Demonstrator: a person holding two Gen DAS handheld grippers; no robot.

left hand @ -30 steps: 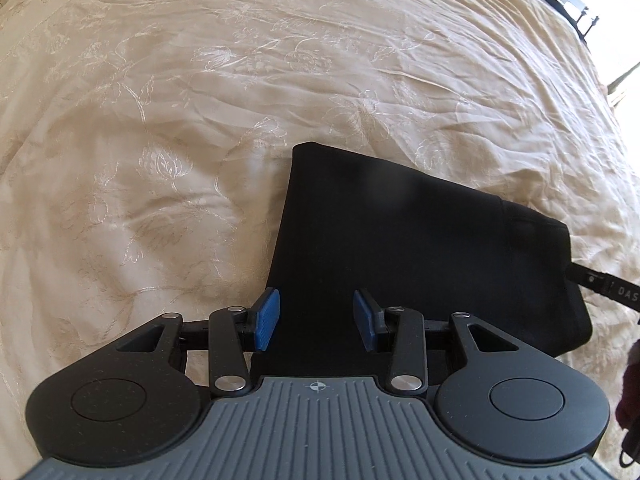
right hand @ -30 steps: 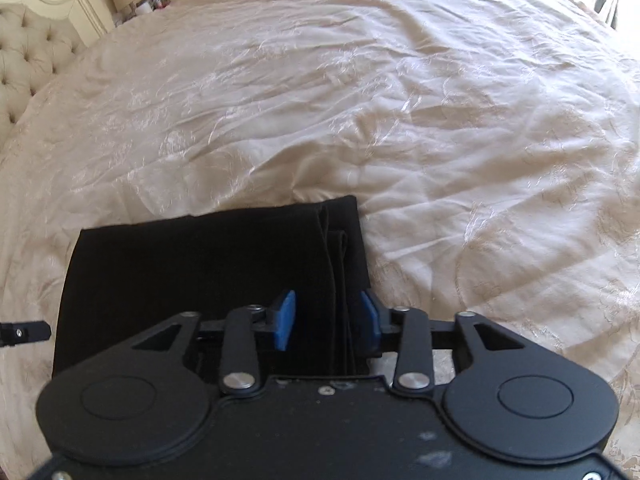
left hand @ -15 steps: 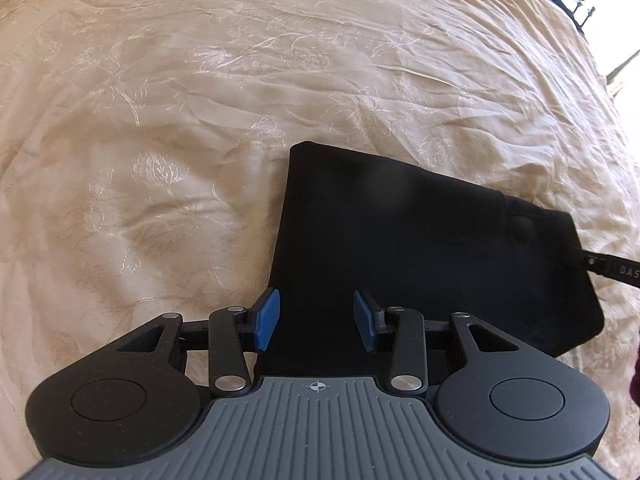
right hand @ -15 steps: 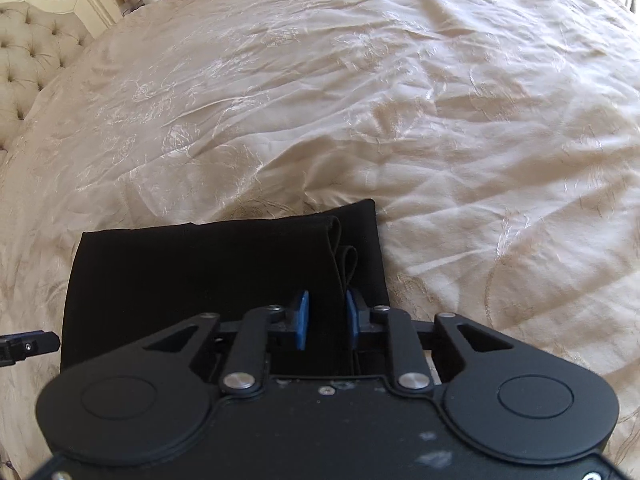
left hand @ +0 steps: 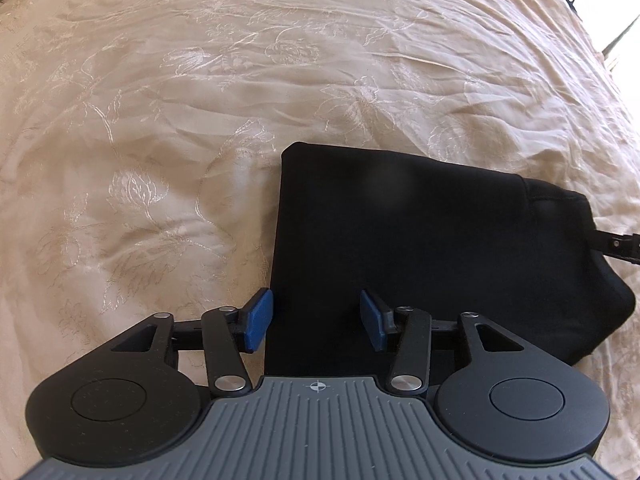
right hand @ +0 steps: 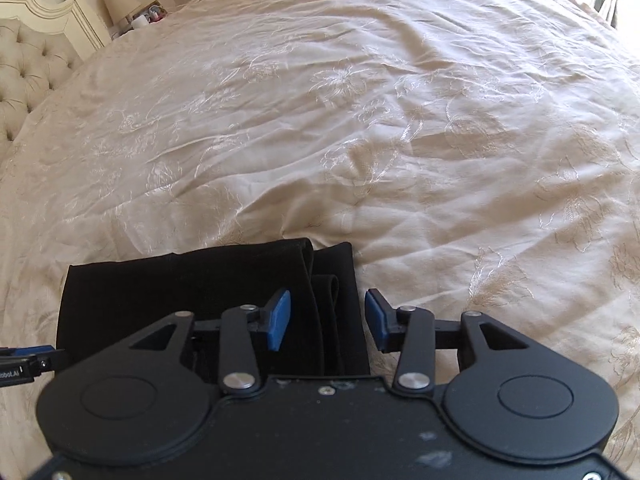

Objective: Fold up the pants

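Pants (left hand: 420, 248), black and folded, lie on the bedspread (left hand: 160, 120); left gripper (left hand: 316, 320) and right gripper (right hand: 326, 322) straddle opposite edges, jaws opening, gripping nothing.

The pants (left hand: 420, 240) are plain solid black, no pattern at all. The bedspread (left hand: 200, 120) under them is cream-gold with shiny tone-on-tone floral embroidery all over. The left gripper (left hand: 316, 322) and right gripper (right hand: 327, 320) are black with blue pads. Beyond the pants, a cream tufted headboard (right hand: 28, 64).
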